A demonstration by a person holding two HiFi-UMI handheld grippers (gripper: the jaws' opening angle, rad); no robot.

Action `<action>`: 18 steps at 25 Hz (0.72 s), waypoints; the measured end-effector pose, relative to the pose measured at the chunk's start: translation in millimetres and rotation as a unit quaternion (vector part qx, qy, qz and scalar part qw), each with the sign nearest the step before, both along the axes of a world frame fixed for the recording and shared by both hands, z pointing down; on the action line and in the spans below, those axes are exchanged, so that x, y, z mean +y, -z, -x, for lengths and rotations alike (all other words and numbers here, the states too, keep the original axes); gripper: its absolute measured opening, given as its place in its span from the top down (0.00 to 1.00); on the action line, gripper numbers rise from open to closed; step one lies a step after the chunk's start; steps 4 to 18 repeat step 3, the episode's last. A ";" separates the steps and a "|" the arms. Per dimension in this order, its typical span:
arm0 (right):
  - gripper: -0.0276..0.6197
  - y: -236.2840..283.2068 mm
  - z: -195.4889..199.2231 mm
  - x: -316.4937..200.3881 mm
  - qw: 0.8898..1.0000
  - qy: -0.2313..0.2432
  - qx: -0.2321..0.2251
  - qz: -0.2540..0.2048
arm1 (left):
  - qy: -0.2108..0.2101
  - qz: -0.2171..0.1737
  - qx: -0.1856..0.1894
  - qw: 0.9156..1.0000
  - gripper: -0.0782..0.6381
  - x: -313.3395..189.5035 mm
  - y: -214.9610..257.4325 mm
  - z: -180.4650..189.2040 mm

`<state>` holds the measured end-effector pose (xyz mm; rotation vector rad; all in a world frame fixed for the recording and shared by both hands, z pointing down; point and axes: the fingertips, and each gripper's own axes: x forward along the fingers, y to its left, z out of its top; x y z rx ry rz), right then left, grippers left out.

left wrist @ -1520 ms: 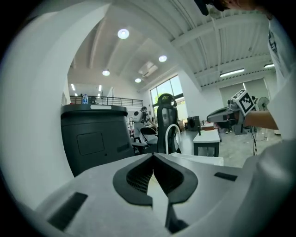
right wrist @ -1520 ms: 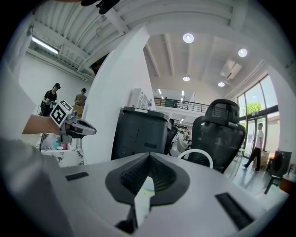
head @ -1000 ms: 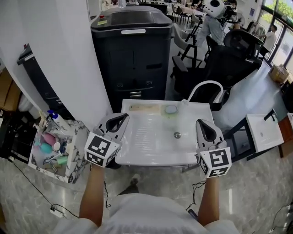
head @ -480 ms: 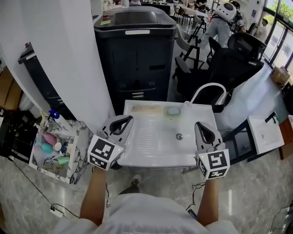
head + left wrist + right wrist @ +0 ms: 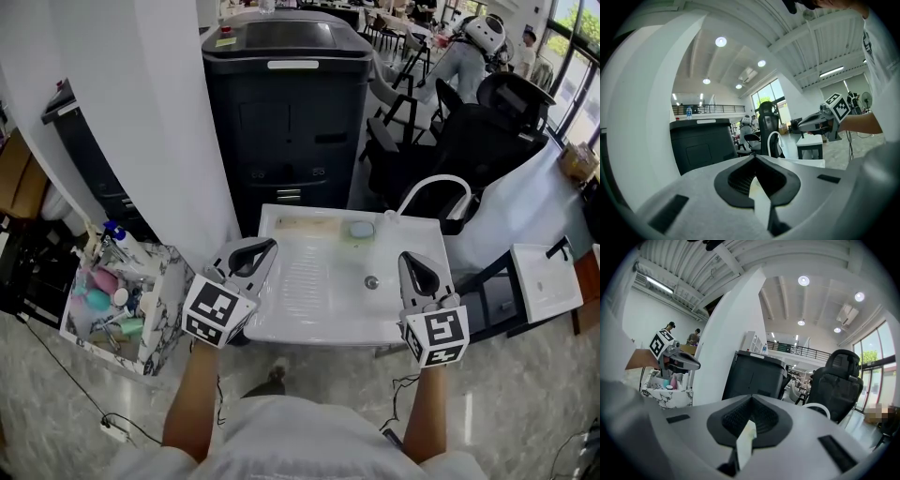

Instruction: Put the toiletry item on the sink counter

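Several toiletry items [image 5: 103,292], pink and teal bottles among them, stand in a marble-patterned box [image 5: 155,323] on the floor left of the white sink counter [image 5: 309,323]. My left gripper [image 5: 267,247] hovers over the counter's front left corner, shut and empty. Over the front right corner my right gripper [image 5: 411,256] is shut with nothing in it. The left gripper view shows the closed tips [image 5: 754,157] and the right gripper [image 5: 813,123] off to the side. In the right gripper view, past its own tips [image 5: 751,398], the left gripper [image 5: 679,360] hangs above the box [image 5: 668,393].
A tall black machine [image 5: 286,103] stands behind the sink. A white curved faucet [image 5: 433,187], a soap bar [image 5: 361,230] and a drain [image 5: 372,281] are on the counter. Black office chairs [image 5: 469,131] and a small white table [image 5: 539,277] are on the right.
The head view has shifted slightly, so the sink sits a little lower and further right. Both grippers stay shut, almost unmoved over the sink's front edge.
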<state>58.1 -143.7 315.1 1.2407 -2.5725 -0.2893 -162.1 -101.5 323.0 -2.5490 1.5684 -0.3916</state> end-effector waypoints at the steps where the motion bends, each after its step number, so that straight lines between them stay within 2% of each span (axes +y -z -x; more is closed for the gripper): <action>1: 0.96 -1.1 1.8 -0.4 1.000 0.001 0.001 0.001 | 0.000 0.001 0.001 1.000 0.88 -0.2 -0.8 1.2; 18: 0.96 -3.1 5.1 -1.2 1.000 0.003 0.002 0.003 | 0.000 0.003 0.002 1.000 0.88 -0.5 -2.3 3.5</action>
